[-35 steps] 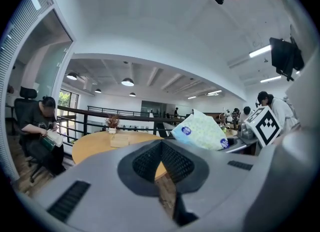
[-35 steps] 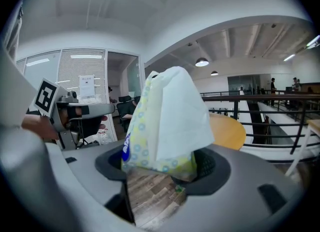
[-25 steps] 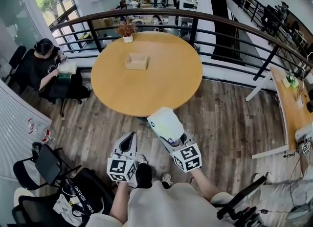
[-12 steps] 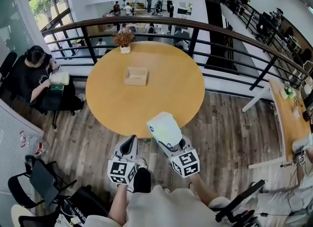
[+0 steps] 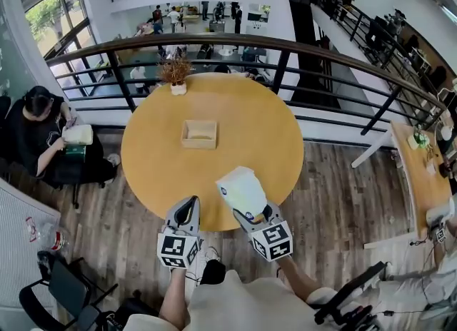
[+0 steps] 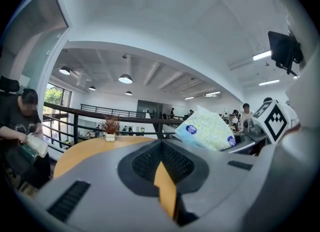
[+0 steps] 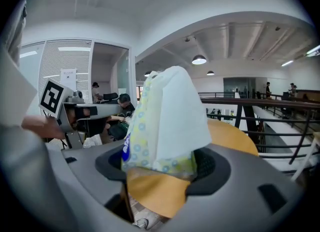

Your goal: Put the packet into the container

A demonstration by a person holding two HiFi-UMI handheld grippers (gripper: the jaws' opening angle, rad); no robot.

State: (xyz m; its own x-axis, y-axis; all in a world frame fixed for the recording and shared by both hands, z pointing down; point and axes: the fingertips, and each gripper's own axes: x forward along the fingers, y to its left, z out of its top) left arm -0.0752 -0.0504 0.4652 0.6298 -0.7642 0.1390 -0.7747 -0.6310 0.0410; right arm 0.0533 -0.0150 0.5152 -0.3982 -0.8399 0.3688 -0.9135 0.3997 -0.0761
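While the round wooden table [image 5: 157, 165] was further ahead one second ago, it now fills more of the head view and its near edge reaches to both tongs. The wooden floor [image 5: 335, 180] around it and the dark railing [image 5: 285, 41] behind it are the same as before, and a seated person [image 5: 36, 133] is at the left of the table as earlier. The right tongs [image 5: 249, 210] are closed on the packet [image 5: 241, 190], a soft white and pale green pack with blue round marks, which stands up between the two jaws. One second ago this packet hung over the floor in front of the table; now it is over the near edge of the table top, above the surface and not touching it. The left tongs [image 5: 188, 207] have their jaws together with nothing between them, and their tip has come to the table's edge, just beside the right ones. The container [image 5: 199, 134], a small open wooden box, stays in the middle of the table, well apart from the packet. A small potted plant [image 5: 176, 76] stands at the far edge.
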